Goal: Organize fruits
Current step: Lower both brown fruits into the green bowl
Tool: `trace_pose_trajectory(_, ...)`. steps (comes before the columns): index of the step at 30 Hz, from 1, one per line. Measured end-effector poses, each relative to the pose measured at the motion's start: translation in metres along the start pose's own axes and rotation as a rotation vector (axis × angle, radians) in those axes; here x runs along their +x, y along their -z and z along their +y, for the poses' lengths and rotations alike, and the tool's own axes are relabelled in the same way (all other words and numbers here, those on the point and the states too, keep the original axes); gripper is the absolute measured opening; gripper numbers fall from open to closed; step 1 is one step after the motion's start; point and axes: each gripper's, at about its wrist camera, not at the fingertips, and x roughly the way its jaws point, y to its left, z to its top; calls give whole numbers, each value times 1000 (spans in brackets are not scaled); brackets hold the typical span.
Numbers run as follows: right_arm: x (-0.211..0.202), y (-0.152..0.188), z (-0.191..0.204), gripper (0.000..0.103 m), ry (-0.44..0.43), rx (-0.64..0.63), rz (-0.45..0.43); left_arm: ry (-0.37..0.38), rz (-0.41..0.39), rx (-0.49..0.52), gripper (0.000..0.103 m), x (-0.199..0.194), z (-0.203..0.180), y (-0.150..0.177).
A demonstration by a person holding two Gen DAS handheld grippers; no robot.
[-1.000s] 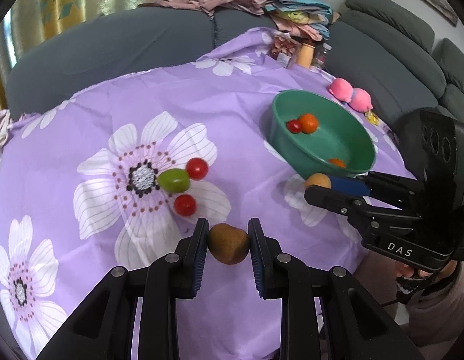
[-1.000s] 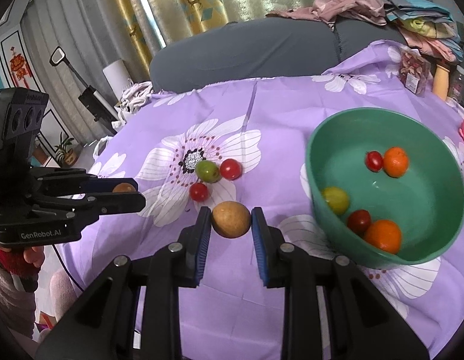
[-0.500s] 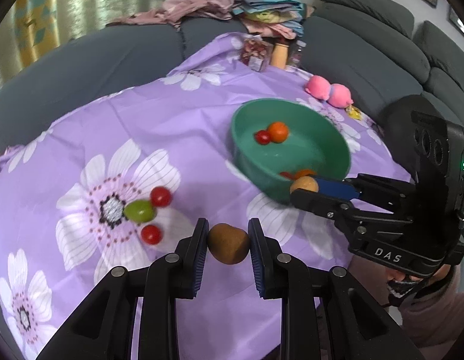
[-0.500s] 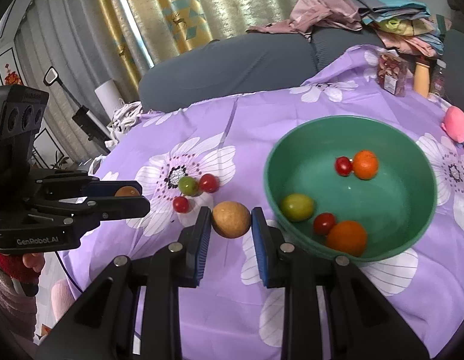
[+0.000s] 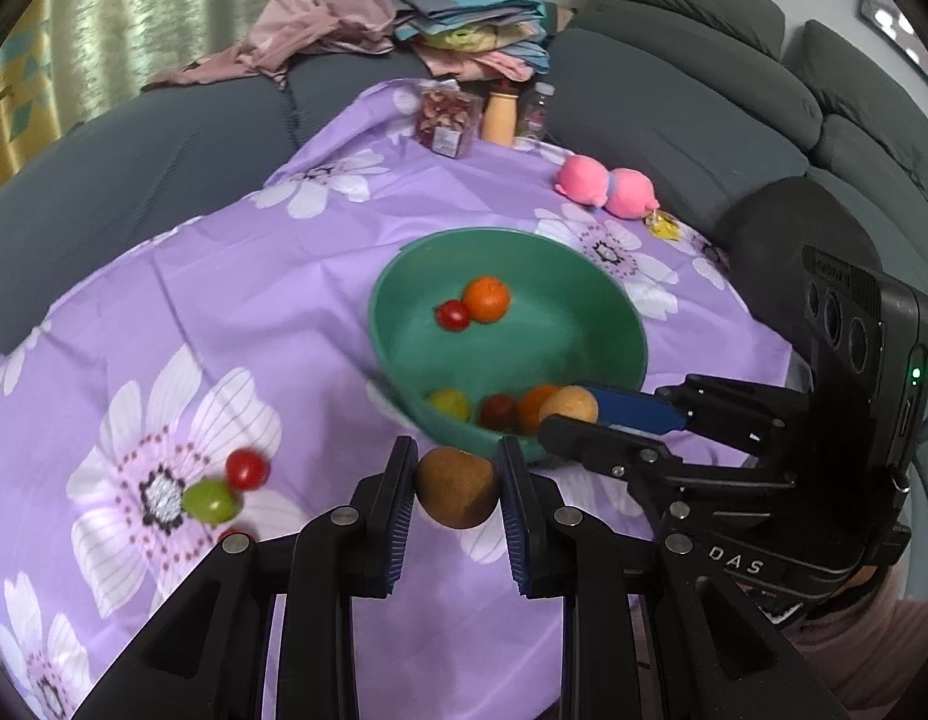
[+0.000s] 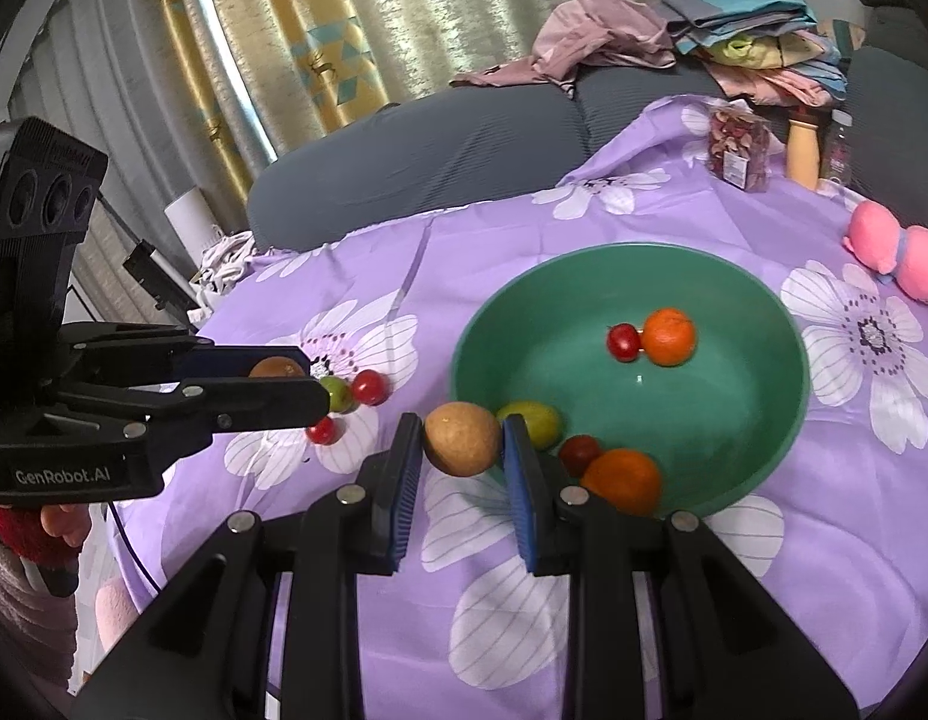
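Now both sets of my fingers pinch fruit; the left gripper [image 5: 458, 489] clamps a brown kiwi-like fruit [image 5: 458, 486] just short of the green bowl [image 5: 619, 312]; the right gripper [image 6: 461, 441] squeezes a tan round fruit [image 6: 462, 438] at the bowl's near rim; three small fruits [image 5: 224, 492] lie on the purple-clothed worktop [image 5: 254, 300].

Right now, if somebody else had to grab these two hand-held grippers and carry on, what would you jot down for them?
Left hand-held gripper: shut on a brown fruit, held above the cloth just short of the green bowl.
Right hand-held gripper: shut on a tan round fruit, held at the bowl's near rim.
Done: five fruits lie in the bowl: two oranges, two small red ones, one green.
Left: drop both held fruits in, then fetch the green fruit and two red ones on the purple tablecloth.
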Motion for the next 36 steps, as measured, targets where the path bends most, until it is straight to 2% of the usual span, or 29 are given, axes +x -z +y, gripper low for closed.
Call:
trace_pose_trajectory(18,4,-8,-39,28,43,56,-28,19,36,54,25,34,-17,-35)
trace_pose_trajectory(36,13,-9,-57,28,56,79,-19,32,91,69,25,65,-22,-45)
